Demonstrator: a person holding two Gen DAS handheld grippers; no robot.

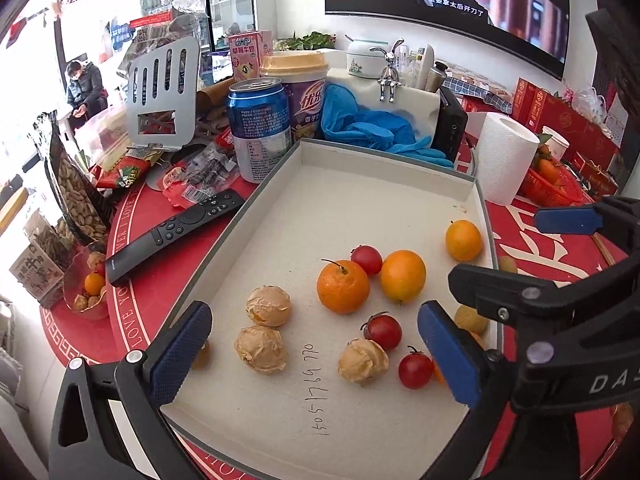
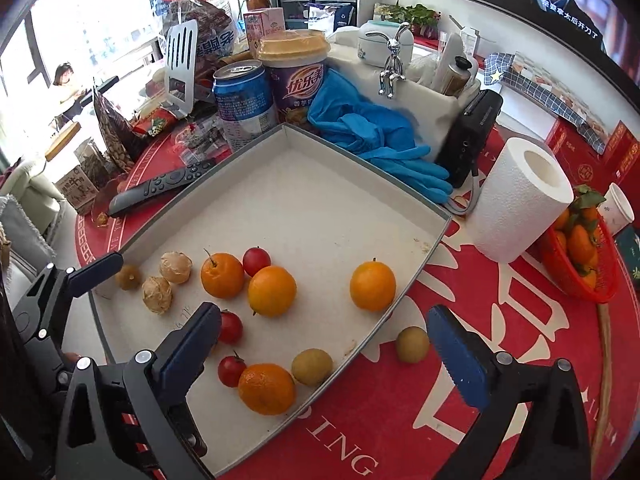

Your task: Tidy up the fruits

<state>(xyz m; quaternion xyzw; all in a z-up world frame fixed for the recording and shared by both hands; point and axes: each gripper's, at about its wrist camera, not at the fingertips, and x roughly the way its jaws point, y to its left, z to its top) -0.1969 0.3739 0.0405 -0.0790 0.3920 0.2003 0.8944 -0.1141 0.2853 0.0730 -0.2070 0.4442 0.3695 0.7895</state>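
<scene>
Both sets of blue-padded fingers, left gripper [image 1: 316, 344] and right gripper [image 2: 324, 344], spread wide and empty over the shallow grey cardboard tray [image 2: 224, 160], oranges, cherry tomatoes and husked berries gathered inside, one yellow-green fruit [image 2: 412, 344] stranded on the red desk [image 2: 460, 380].

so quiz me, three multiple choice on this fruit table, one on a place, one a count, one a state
1. The remote control lies:
A. inside the tray
B. on the red tablecloth, left of the tray
C. on the tablecloth, right of the tray

2. Red cherry tomatoes in the tray:
A. one
B. three
C. six

3. The right gripper is:
A. shut on a tomato
B. shut on the tray's rim
C. open, holding nothing

Answers: 1 B, it rests on the cloth along the tray's left wall. 2 B, both views show three. 3 C, its fingers stand wide apart with nothing gripped.
</scene>
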